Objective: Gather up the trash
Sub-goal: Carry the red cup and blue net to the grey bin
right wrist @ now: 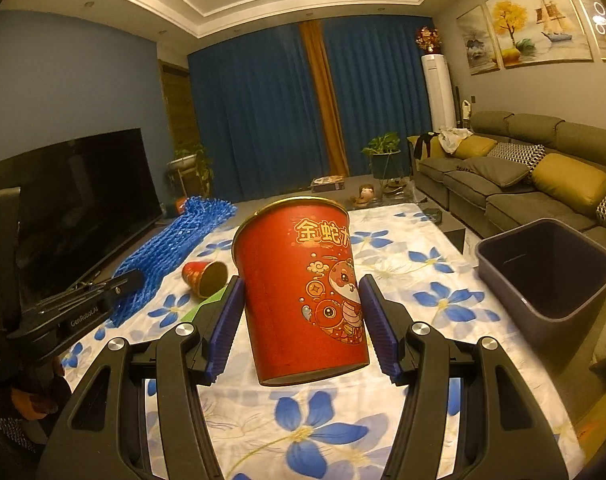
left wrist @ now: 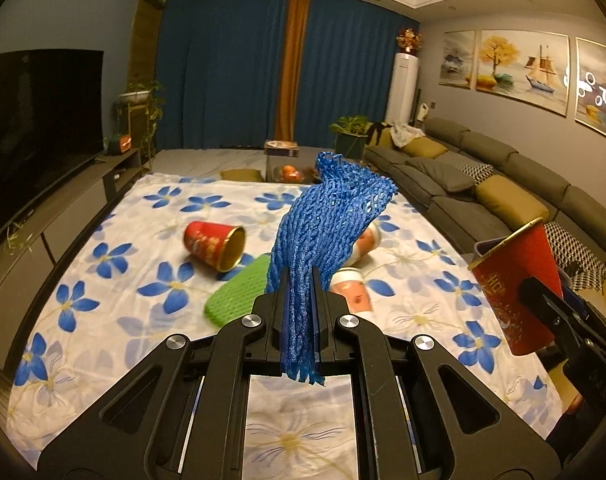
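1. The big bin [right wrist: 551, 272] sits at the right edge of the flowered cloth [right wrist: 303, 432], close to the sofa [right wrist: 543, 184]. It looks empty. I think both things I hold should go in there, so I should swing to the right.

2. My right gripper [right wrist: 299, 320] is squeezed on the red cup [right wrist: 303, 280], one pad on each side. The cup leans a little. I should hold it just this tight, not harder, or the paper wall may squash. I should get it right over the bin before I let go.

3. My left gripper [left wrist: 299, 320] is pinched tight on the blue net [left wrist: 327, 224]. The net is floppy and sticks up past my fingers. It is light, so I should open low over the bin or it may drift out.

4. My two hands are near each other. I should go one at a time so they do not bump.

5. More trash lies on the cloth: a small red cup [left wrist: 215, 246] on its side, a green net [left wrist: 239, 292] just beside it, and white cups [left wrist: 353, 288] behind the blue net. I think those come next.
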Tool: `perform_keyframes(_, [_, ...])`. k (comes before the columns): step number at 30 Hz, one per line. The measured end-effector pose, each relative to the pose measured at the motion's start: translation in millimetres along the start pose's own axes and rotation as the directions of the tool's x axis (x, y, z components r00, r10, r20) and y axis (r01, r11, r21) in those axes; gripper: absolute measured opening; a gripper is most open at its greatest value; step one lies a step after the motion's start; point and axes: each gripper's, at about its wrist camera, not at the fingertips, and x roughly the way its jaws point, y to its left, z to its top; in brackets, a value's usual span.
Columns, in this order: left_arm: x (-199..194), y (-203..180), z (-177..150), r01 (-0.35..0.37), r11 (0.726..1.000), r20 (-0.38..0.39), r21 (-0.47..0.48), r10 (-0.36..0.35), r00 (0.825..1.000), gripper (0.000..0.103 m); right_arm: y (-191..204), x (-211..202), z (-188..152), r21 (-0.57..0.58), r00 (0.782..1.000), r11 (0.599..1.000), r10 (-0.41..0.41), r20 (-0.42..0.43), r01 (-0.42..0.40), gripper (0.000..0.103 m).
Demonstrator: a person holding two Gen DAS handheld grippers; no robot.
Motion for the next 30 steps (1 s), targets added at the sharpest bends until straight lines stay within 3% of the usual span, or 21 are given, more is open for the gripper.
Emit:
perform_keyframes(18, [29.5, -74.2, 13.4, 0.064, 0.995, -0.008, 0.076, -0.064, 0.998, 0.007, -53.1, -8.6, 18.7, 0.034, 0.995, 0.995, -0.097, 0.029, 0.096, 0.058])
perform_keyframes(30, [58.0, -139.9, 26.2, 0.145, 0.981, -0.012, 0.126, -0.145, 0.989, 0.007, -110.4, -10.3, 31.7, 0.065, 0.977, 0.977, -0.206, 0.056, 0.203, 0.058])
